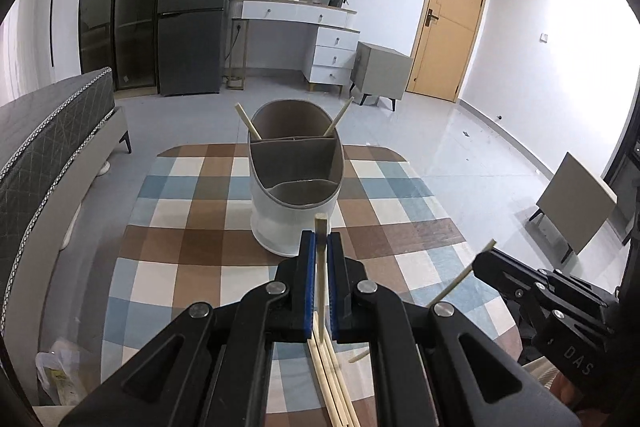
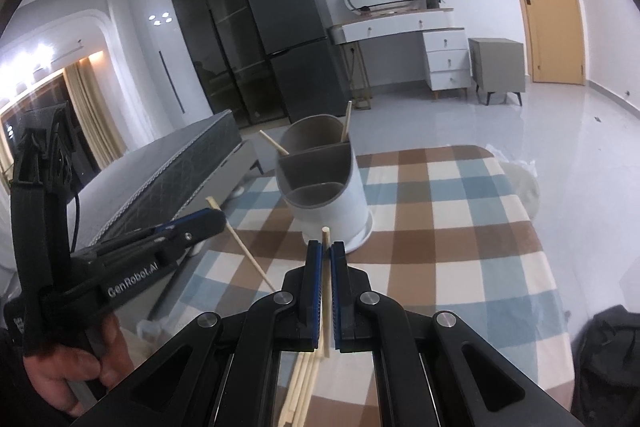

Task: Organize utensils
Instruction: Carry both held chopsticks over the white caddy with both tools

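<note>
Checked cloth covers the counter (image 1: 192, 267), with a bed, fridge and door behind; ahead of both tongs stands the white holder (image 1: 294, 187) with its brown divided compartments, two chopsticks (image 1: 248, 121) already leaning in the far one. The left tongs (image 1: 319, 247) are clamped on one chopstick (image 1: 321, 227), its tip poking past the pads, seemingly so it can drop in end first; the right tongs (image 2: 326, 255) grip another chopstick (image 2: 326, 239) the same way; more loose chopsticks (image 1: 332, 379) lie beneath the tongs, partly hidden by the black frames, so their number is unclear.
</note>
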### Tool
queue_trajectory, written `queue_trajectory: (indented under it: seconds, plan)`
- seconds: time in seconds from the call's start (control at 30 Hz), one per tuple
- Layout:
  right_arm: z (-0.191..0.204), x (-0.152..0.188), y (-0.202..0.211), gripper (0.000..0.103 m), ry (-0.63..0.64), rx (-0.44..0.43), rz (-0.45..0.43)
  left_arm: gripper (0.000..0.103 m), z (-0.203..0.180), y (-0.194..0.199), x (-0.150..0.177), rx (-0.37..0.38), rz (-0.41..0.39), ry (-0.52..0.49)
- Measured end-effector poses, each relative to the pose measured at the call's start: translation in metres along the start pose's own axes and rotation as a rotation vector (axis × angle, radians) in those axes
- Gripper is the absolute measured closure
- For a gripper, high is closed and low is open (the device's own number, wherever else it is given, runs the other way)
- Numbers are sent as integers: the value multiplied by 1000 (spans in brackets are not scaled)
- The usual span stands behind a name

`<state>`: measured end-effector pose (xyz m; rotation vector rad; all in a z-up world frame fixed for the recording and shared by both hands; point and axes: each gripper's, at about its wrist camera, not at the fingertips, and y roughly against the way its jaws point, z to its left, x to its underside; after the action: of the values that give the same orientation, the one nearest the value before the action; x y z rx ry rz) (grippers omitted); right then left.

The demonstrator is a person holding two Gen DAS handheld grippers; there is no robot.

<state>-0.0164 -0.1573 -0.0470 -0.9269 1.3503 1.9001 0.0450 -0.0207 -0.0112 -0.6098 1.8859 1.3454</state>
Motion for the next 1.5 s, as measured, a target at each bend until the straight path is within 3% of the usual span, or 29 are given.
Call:
queue_trajectory:
  seconds: [0.5, 0.77, 0.97, 1.27, 1.5]
  plan:
    - [14, -25, 22, 99, 6, 7, -70, 102, 8, 23, -32, 0, 4, -17]
    - [22, -72, 25, 99, 52, 0, -126, 102, 11, 25, -79, 50, -15, 19]
    - [22, -126, 23, 99, 86, 2, -190, 102, 16, 23, -123, 51, -58, 28]
    - [31, -193, -15, 99, 173, -6, -220, 102, 31, -2, -166, 47, -91, 24]
    - [34, -213, -66, 99, 221, -21, -190, 102, 48, -30, -177, 53, -119, 43]
